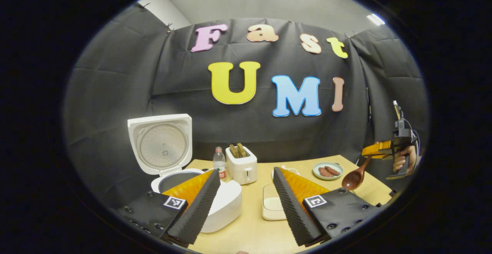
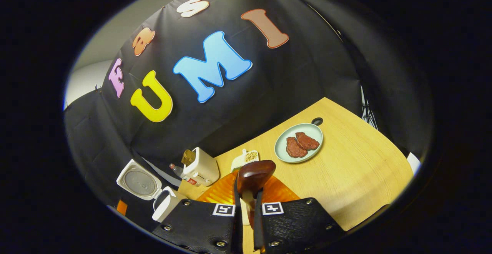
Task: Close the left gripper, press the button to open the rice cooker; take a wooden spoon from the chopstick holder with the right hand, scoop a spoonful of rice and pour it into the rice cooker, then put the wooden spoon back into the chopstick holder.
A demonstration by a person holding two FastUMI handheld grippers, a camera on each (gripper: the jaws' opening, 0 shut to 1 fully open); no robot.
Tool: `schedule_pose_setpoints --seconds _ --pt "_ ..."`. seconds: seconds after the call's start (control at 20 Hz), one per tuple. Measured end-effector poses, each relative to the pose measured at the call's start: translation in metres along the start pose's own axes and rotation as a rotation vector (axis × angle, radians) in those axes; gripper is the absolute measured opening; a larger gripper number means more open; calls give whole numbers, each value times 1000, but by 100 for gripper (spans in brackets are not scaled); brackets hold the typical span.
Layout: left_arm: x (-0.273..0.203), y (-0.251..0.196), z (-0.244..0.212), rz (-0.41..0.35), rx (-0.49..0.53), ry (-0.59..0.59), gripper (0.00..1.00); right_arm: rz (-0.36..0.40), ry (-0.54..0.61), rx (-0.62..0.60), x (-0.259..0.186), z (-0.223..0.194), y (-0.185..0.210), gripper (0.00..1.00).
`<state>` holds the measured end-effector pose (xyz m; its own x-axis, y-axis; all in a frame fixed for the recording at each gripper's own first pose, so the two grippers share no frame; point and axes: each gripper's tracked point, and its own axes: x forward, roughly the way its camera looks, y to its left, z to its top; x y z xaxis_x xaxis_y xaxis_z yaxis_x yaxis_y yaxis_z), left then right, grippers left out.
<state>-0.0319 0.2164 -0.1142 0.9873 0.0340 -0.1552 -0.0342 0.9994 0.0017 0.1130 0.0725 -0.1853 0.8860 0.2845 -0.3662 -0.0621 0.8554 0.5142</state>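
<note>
Spoon (image 2: 253, 179): the right gripper (image 2: 248, 208) has it clamped by the handle, both fingers pressing on the shaft. Its long axis runs straight ahead along the fingers, bowl leading. In the left gripper view the same spoon (image 1: 355, 177) hangs in the air over the table's right side, bowl down and tilted toward the middle, below the right gripper (image 1: 378, 150) and the hand (image 1: 403, 161) holding it.

The rice dish (image 2: 246, 158) lies just beyond the spoon's bowl in the right gripper view, a little left of it, between the toaster (image 2: 200, 165) and the plate (image 2: 298, 142) of meat. So the scoop looks like a short forward and downward reach.

The cooker (image 1: 215, 204) stands with its lid (image 1: 161, 144) up, far to the left of the spoon and right under the left gripper (image 1: 246, 200), whose jaws are spread wide. The pour will need a long carry leftward across the table (image 2: 357, 169).
</note>
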Motion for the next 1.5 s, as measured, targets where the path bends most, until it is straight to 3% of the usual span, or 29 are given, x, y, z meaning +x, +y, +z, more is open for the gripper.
schedule_pose_setpoints --seconds 0.25,0.6,0.7,0.75,0.85,0.95,1.05,1.25,1.5 --pt "-4 -7 3 7 0 2 99 -108 31 -49 15 -30 -27 11" --pt "-12 -9 -3 13 30 25 99 -178 124 -98 47 -76 -47 11" --pt "-13 -3 -6 33 39 32 99 -162 131 -127 47 -79 -47 13" --pt "-13 -1 -6 39 37 32 99 -148 121 -125 47 -80 -45 18" --pt "-12 -1 -6 43 23 29 99 -178 91 -151 35 -71 -52 47" --pt "-8 2 -6 49 14 29 99 -246 50 -205 18 -57 -65 98" --pt "-3 5 -4 63 4 26 99 -275 -17 -288 -7 -32 -62 96" --pt "11 14 6 83 -17 14 99 -214 -169 -376 -54 16 -11 96" --pt "32 50 25 156 -62 -6 96 -138 -289 -456 -73 60 45 96"
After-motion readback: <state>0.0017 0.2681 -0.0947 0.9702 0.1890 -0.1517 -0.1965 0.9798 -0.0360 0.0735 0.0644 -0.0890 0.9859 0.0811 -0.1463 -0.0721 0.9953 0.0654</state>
